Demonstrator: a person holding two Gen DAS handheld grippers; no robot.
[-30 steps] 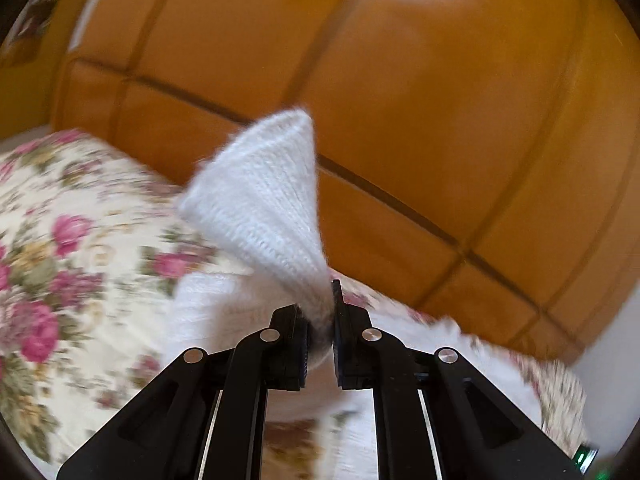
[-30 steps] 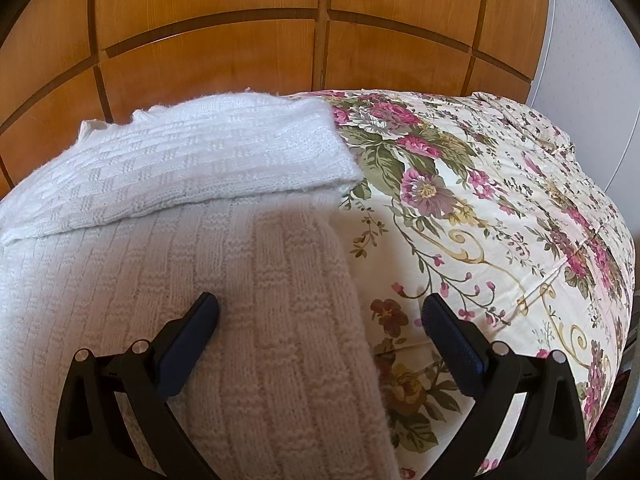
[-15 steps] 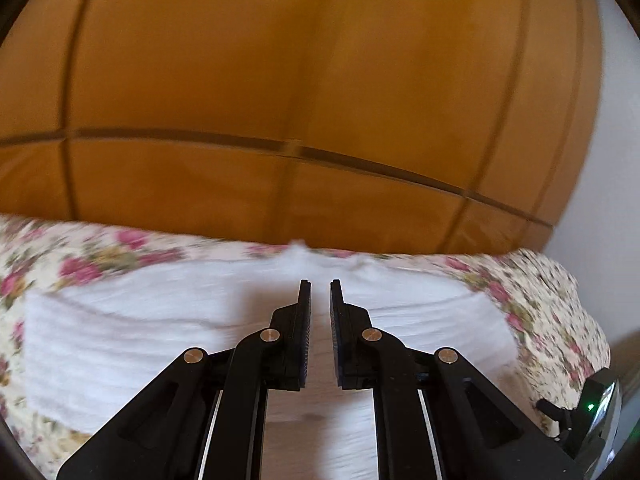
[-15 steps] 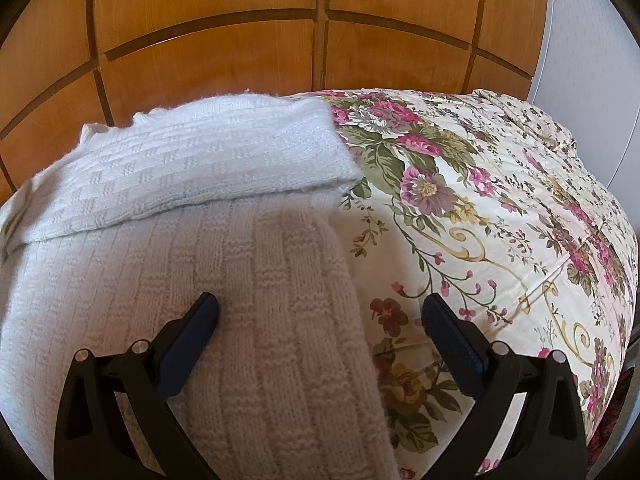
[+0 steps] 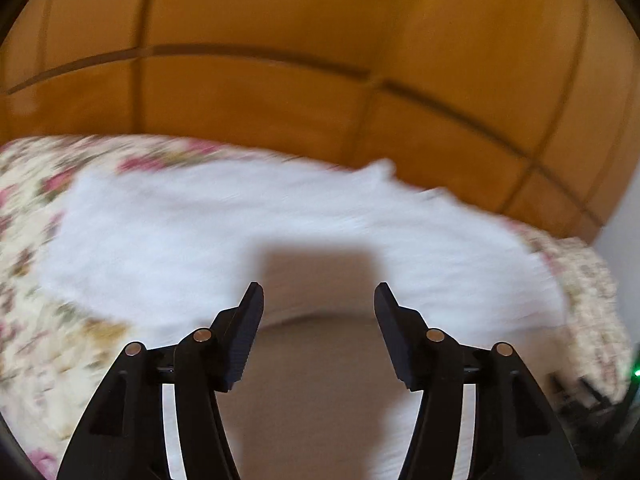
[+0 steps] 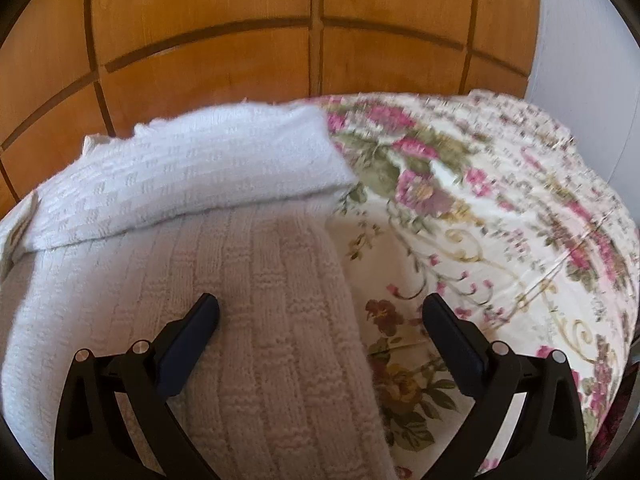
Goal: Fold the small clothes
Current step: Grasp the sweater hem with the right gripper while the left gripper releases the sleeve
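Observation:
A white knitted garment (image 6: pixel 208 264) lies on the floral bedspread (image 6: pixel 500 240), its far part folded over as a brighter band (image 6: pixel 192 176). In the blurred left wrist view the same white knit (image 5: pixel 224 220) spreads across the bed below my left gripper (image 5: pixel 319 296). Its jaws are opening, and nothing is between them. My right gripper (image 6: pixel 320 312) stands open low over the garment's right edge. One finger (image 6: pixel 196 328) is over the knit, the other finger (image 6: pixel 444 328) over the bedspread.
An orange wooden panelled headboard (image 6: pixel 248 52) rises behind the bed. A pale wall (image 6: pixel 584 60) stands at the right. The floral bedspread slopes off to the right of the garment, and a dark object with a green light (image 5: pixel 636 372) sits at the left wrist view's right edge.
My left gripper held a raised flap of the white knit, carried it over and down onto the garment, then parted its jaws off it. The right gripper stayed put.

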